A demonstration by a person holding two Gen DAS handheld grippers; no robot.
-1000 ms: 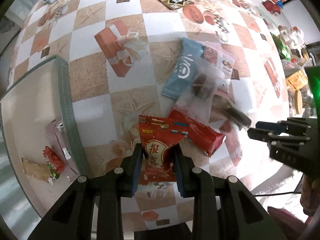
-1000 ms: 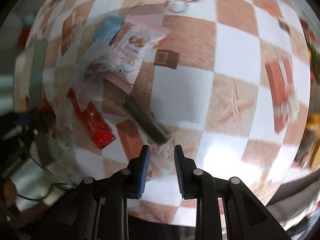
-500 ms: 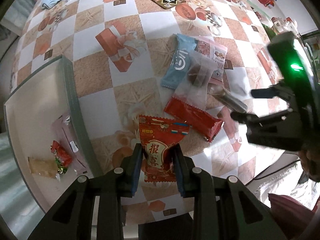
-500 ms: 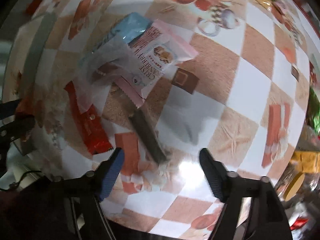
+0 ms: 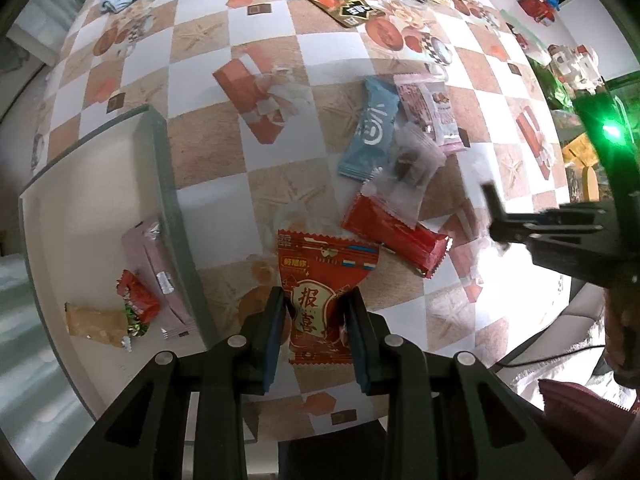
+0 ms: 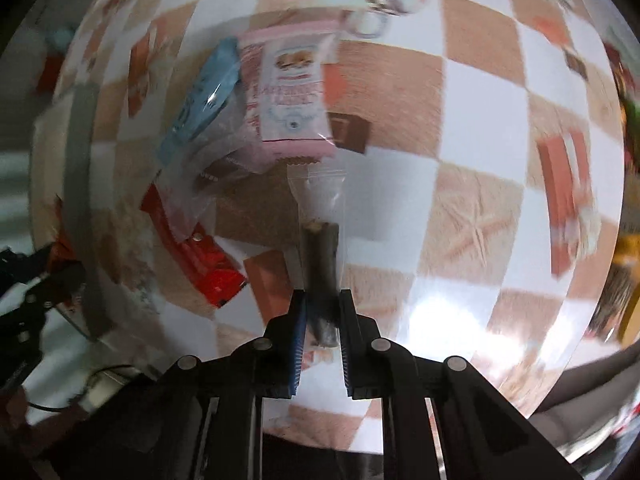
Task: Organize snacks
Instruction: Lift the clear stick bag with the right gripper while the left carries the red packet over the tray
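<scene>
Red foil packet (image 5: 320, 292) pinched in the left claw (image 5: 316, 322), above the desk (image 5: 208, 152), tray (image 5: 100, 184) to its left. Thin, crinkly, light; best held by the edge. Clear-wrapped dark stick (image 6: 320, 256) clamped in the right claw (image 6: 322, 320); slippery, slightly stiff.

Both wrist fisheyes look steeply down, close over the checkered tablecloth (image 5: 208, 152). Both see the long red wrapper (image 5: 394, 236) (image 6: 192, 252): centre-right in the left view, lower left in the right view.
</scene>
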